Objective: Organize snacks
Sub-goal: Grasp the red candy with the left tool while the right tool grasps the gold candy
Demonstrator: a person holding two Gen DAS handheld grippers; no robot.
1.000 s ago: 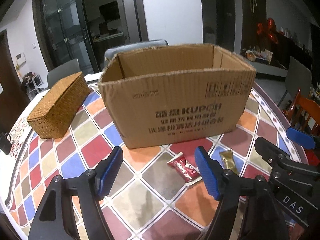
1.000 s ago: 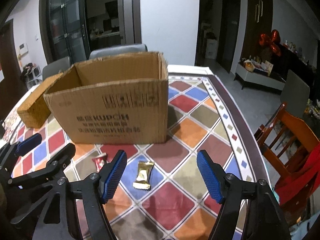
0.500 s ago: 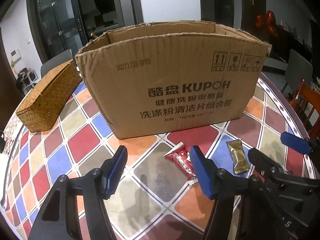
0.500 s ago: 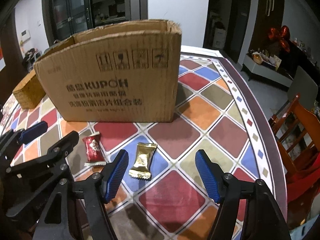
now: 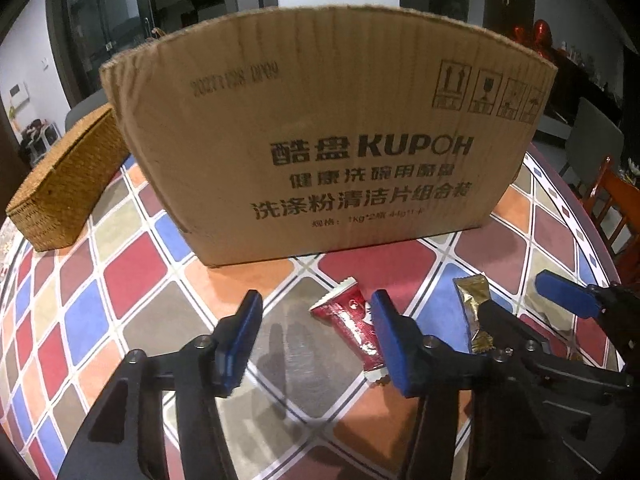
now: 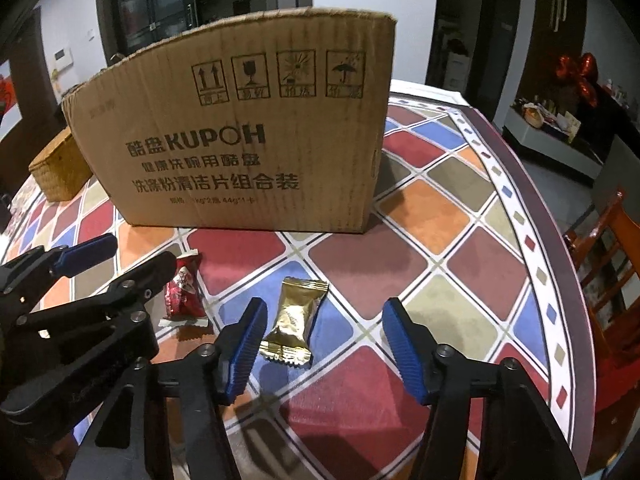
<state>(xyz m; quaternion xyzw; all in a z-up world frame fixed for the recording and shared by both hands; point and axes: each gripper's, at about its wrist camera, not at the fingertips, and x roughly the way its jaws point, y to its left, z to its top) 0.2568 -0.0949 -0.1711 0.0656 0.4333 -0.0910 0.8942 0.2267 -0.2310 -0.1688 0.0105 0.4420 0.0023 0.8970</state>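
Two claws hover over a tiled surface [image 6: 420, 208] before a cardboard box [image 5: 320, 140] — left claw [image 5: 316, 340] beside a red snack [image 5: 352, 324], right claw [image 6: 324, 344] beside a gold snack [image 6: 296, 320]; both jaws have just been closing, still spread, pinching nothing.

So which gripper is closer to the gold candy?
Right. The right gripper hovers over the gold candy, which lies by its left finger. The left gripper is beside it, over the red candy.

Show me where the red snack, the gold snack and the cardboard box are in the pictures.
red snack [image 5: 352, 318], left wrist view, middle of the wrapper.
gold snack [image 6: 294, 316], right wrist view, middle of the wrapper.
cardboard box [image 6: 240, 120], right wrist view, printed front wall.
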